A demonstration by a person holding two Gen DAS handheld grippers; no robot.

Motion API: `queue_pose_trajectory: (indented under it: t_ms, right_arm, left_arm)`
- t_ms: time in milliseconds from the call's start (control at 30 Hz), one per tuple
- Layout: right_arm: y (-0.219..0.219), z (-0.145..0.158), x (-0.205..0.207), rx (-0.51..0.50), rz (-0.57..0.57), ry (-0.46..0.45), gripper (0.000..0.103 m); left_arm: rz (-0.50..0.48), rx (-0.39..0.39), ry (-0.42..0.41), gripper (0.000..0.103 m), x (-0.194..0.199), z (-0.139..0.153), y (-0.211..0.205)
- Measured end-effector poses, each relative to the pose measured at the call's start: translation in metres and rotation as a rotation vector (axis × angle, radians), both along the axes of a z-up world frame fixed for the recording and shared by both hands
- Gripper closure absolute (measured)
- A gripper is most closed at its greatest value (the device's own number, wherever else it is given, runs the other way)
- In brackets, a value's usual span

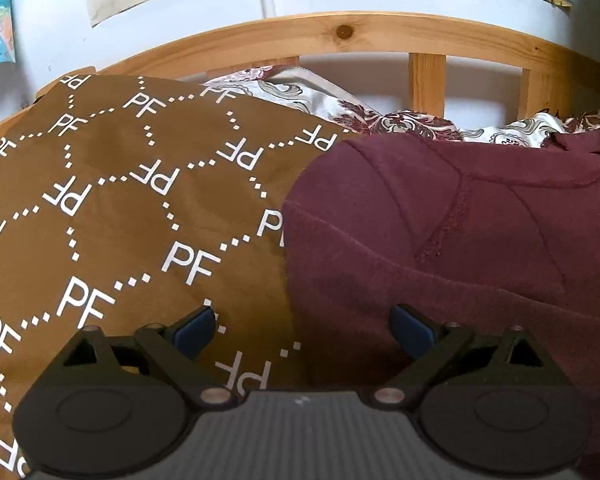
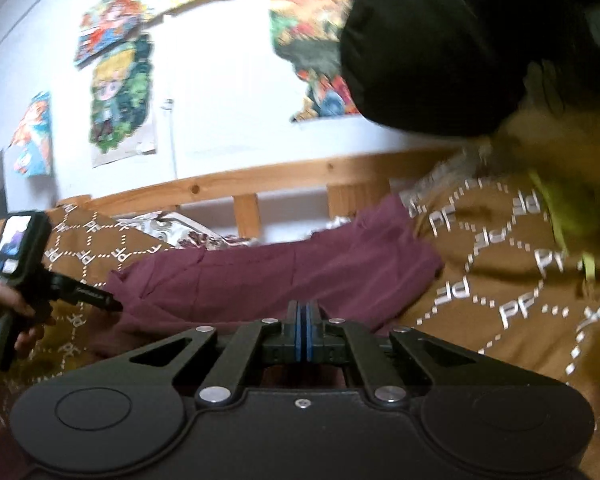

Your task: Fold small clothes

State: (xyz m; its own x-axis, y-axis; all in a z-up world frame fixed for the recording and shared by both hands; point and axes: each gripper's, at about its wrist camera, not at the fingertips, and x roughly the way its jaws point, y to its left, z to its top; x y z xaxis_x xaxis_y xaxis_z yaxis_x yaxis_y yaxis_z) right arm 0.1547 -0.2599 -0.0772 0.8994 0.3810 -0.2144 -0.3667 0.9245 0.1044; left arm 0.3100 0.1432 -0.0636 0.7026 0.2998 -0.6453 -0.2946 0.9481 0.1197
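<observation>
Your left hand-held gripper (image 1: 303,330) hangs open over the maroon garment's (image 1: 460,220) left edge; lower and pinch there. Right hand-held gripper (image 2: 307,334): closed, whether on cloth is unclear.

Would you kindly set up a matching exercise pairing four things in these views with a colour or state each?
Things:
1. garment
2. cover
3. left gripper
4. right gripper

Descriptions:
A. fingers shut together
B. brown with white PF letters
C. fingers apart
D. maroon

Pairs: 1-D, 2-B, 3-C, 4-A
</observation>
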Motion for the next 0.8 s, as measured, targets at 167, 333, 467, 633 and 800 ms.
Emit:
queue_pose_trajectory:
  t_ms: [167, 333, 467, 633, 800]
  right_arm:
    - [0.008, -0.017, 0.009, -0.102, -0.017, 0.113, 0.101]
    - [-0.002, -0.017, 0.015, -0.057, -0.044, 0.179, 0.071]
    - [0.002, -0.020, 0.013, -0.072, -0.020, 0.173, 0.056]
    - [0.002, -0.027, 0.021, -0.109, -0.076, 0.249, 0.052]
    - [-0.007, -0.026, 0.019, -0.075, -0.091, 0.245, 0.034]
  left_arm:
    - [0.031, -0.045, -0.010, 0.006, -0.003, 0.006, 0.000]
    - [-0.100, -0.068, -0.110, 0.003, -0.026, 0.024, -0.023]
    - [-0.274, 0.048, -0.100, 0.001, -0.026, 0.025, -0.060]
    - [-0.275, 0.284, 0.029, 0.002, -0.003, -0.004, -0.098]
    - [-0.196, 0.178, 0.030, 0.001, -0.001, -0.011, -0.089]
